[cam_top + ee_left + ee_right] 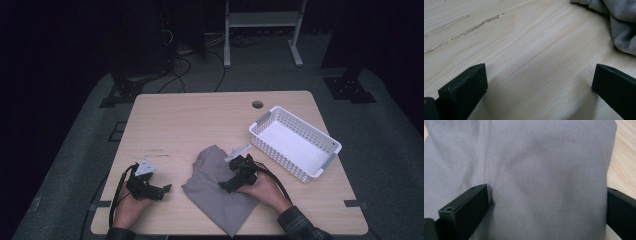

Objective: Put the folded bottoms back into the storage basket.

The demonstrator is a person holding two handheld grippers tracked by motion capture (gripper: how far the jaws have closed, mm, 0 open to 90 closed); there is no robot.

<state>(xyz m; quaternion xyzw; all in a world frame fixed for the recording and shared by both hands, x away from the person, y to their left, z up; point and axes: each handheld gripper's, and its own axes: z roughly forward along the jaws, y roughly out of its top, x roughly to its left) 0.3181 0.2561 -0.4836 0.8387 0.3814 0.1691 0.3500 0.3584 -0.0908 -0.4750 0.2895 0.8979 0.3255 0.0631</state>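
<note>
A grey cloth (215, 187) lies rumpled on the wooden table (200, 120), near its front edge. My right gripper (223, 186) rests low over the cloth (544, 170) with its jaws wide apart, open, one jaw on the fabric and the other at the cloth's edge by bare wood. My left gripper (167, 188) sits on the table to the left of the cloth, open, with only bare wood between its jaws; a corner of the cloth (619, 22) shows ahead of it.
A white perforated basket (295, 142) stands at the table's right side, with nothing in it. A round cable hole (257, 104) is near the back edge. Scuff marks (474, 26) streak the wood left of the cloth.
</note>
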